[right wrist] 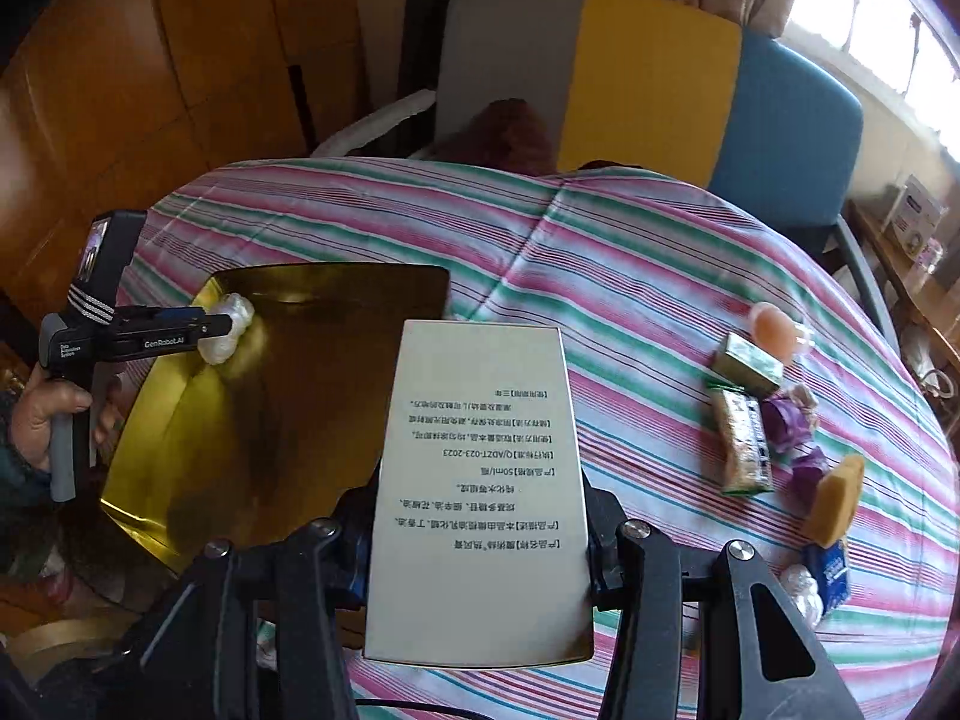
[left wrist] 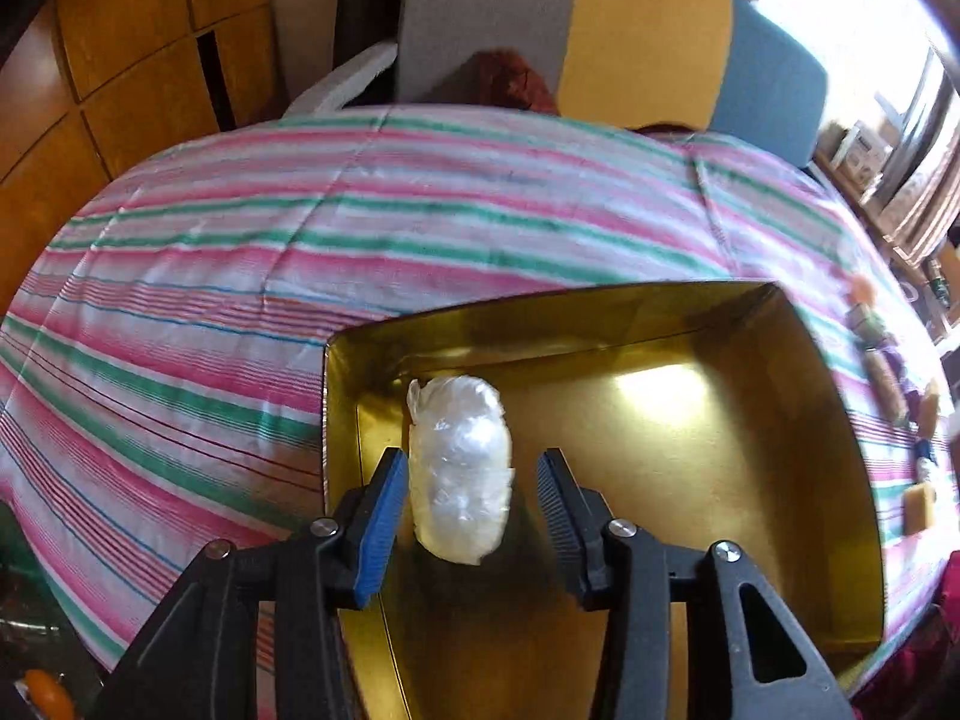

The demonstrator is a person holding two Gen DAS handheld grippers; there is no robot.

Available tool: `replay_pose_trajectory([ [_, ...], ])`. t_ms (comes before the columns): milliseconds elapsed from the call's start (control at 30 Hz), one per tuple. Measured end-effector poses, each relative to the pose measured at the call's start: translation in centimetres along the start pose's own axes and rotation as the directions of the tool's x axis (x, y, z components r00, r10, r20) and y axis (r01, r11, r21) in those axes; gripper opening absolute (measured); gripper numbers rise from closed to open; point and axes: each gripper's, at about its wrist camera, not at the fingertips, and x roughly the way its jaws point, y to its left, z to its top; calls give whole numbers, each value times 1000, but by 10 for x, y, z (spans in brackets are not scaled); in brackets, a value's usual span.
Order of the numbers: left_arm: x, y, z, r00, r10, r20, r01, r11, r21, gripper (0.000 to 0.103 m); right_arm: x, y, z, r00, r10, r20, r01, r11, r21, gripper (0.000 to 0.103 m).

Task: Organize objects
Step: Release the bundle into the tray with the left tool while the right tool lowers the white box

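Observation:
A gold tin tray lies on the striped tablecloth. A white plastic-wrapped bundle rests near the tray's left wall. My left gripper is open around it: the left pad sits at the bundle's edge, while the right pad stands clear of it. In the right wrist view the same tray is at the left, with the left gripper at the bundle and a hand on its handle. My right gripper is shut on a white box with printed text, held beside the tray's right edge.
Loose items lie on the right of the cloth: a green box, a snack bar, a purple wrapped piece, a peach ball, a yellow sponge. A grey, yellow and blue chair stands behind the table.

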Motion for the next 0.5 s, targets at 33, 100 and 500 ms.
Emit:
replay_pose_trajectory([
  [33,-9,0,-2,1000,3,22,-3,1000,4,45,4,7,2,1000,23,-5,-23,1000,-3,50],
  [100,-29,6,-8,998,0,63,1,1000,-14,45,15,26,7,998,64,-23,-65,998,-24,50],
  [500,-90,57,-90,994,22,109,2,976,-217,45,111,165,31,969,164,-187,-192,971,-143,50],
])
